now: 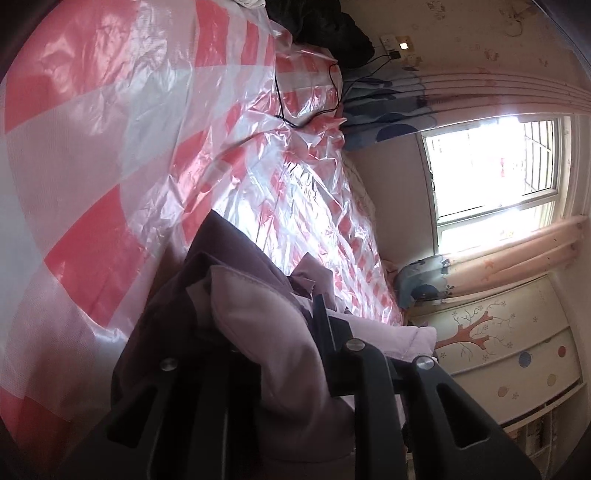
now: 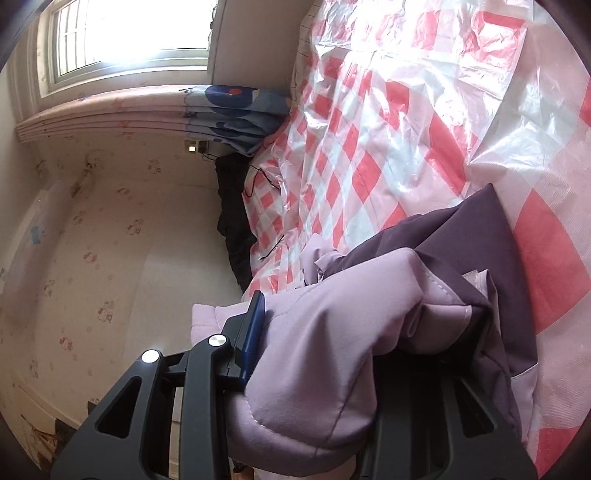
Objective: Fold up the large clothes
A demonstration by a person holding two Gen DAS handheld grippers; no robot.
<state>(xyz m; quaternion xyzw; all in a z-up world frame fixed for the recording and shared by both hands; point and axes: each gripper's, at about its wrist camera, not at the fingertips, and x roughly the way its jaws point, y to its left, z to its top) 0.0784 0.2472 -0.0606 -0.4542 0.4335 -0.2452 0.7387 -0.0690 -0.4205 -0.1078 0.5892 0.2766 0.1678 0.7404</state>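
A bed covered by a crinkled red-and-white checked plastic sheet (image 1: 122,155) fills most of the left wrist view, which is rolled so that the bright window (image 1: 495,170) and pink curtains stand on the right. The sheet lies bare across its wide middle, and its far edge runs along the wall below the window. A thin black cable (image 1: 314,114) trails over it near a heap of black clothing (image 1: 325,33) at the top. Low in this view the left gripper (image 1: 266,325) is clamped tight on a padded lilac jacket with dark purple panels (image 1: 280,332), whose bulk hangs over the black fingers and hides one pad. A cream cupboard painted with a red tree (image 1: 498,339) shows only here, beyond the bed's corner. The right wrist view is rolled the other way: window (image 2: 129,33) at upper left, pale patterned wall below it, checked sheet (image 2: 388,129) to the right, again open over its middle, with the black heap (image 2: 232,214) against the wall edge. The right gripper (image 2: 351,332) grips the same jacket (image 2: 332,350), jaws narrow around a thick fold; its blue-padded finger (image 2: 253,339) presses the lilac fabric, and the opposite finger is buried under cloth. The jacket's purple side touches the sheet near the right edge.
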